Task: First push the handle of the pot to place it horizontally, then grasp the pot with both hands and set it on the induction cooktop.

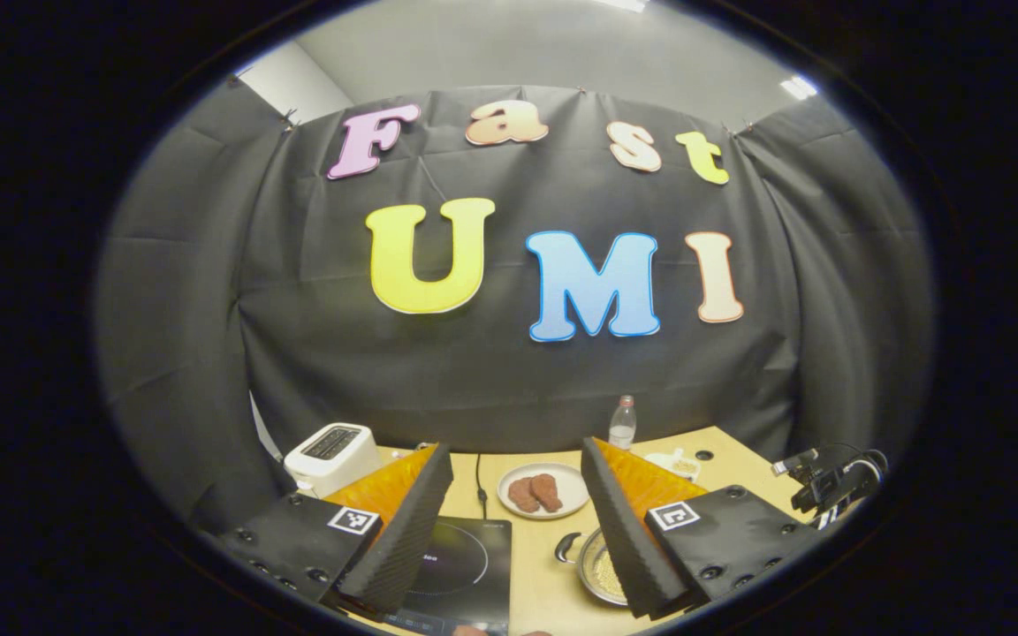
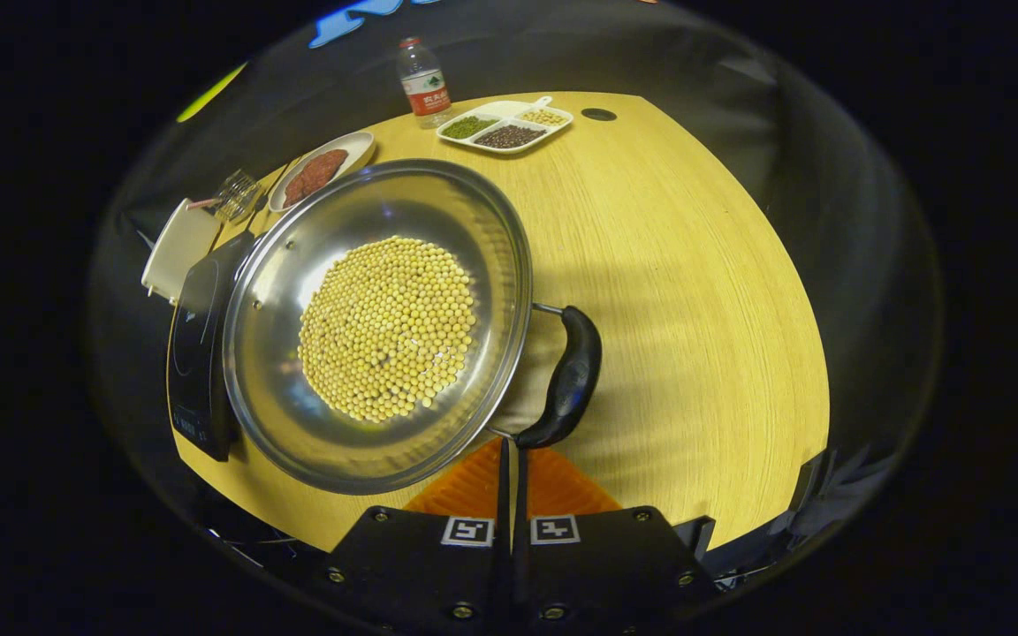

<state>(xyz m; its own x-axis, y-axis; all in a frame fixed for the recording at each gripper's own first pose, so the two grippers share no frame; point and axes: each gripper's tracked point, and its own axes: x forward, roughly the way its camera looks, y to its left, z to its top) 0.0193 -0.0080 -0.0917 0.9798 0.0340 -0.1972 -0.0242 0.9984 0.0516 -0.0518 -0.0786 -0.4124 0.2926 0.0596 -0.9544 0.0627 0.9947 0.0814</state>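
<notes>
In the right gripper view, the right gripper (image 2: 510, 459), fingers pressed together, tips at the black handle (image 2: 569, 375) of the shiny steel pot (image 2: 288, 274) of yellow beans, frame centre. In the left gripper view, the left gripper (image 1: 518, 521) is spread wide, empty, above the black induction cooktop (image 1: 465, 565) at bottom.

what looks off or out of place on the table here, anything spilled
Nothing is spilled: the soybeans all lie inside the pot. The pot sits beside the induction cooktop rather than on it, with its handle close to the shut right gripper.

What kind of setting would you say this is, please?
Likely a mock kitchen set up in a recording booth: a wooden table holds an induction cooktop, a toaster and a pot of beans, with black cloth behind.
</notes>
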